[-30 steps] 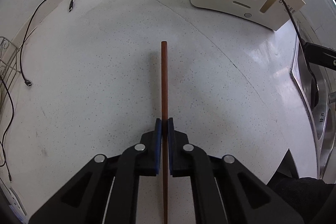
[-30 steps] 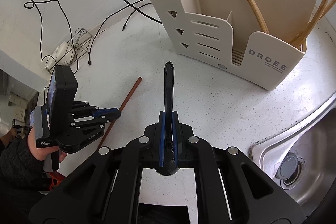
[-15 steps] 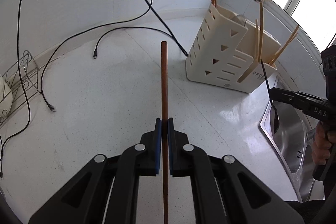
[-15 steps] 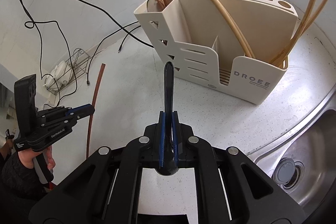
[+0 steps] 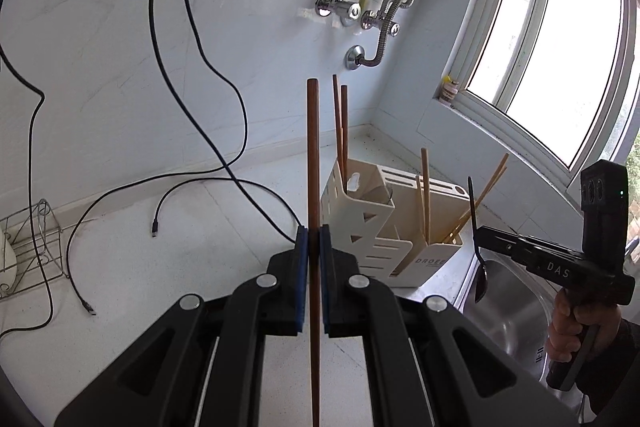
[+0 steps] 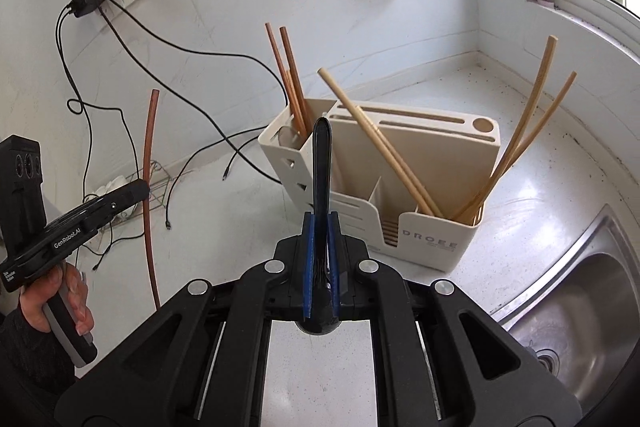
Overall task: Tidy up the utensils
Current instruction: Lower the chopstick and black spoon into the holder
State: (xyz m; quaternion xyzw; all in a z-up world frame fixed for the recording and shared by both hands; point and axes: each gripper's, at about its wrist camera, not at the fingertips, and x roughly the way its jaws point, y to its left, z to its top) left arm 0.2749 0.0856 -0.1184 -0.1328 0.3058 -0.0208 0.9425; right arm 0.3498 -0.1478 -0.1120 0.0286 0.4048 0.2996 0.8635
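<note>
Right wrist: my right claw pinches a black spoon, handle forward, above the counter before the cream rack. Its end slot holds two brown chopsticks (a spoon bowl beside them); pale chopsticks lean in the open front bins. My left claw grips a brown chopstick, aloft.

Both grippers are rising off the counter. The left gripper is lifting its chopstick, tipping it up toward 12 o'clock; the right gripper is carrying its spoon up, facing the holder top.
</note>
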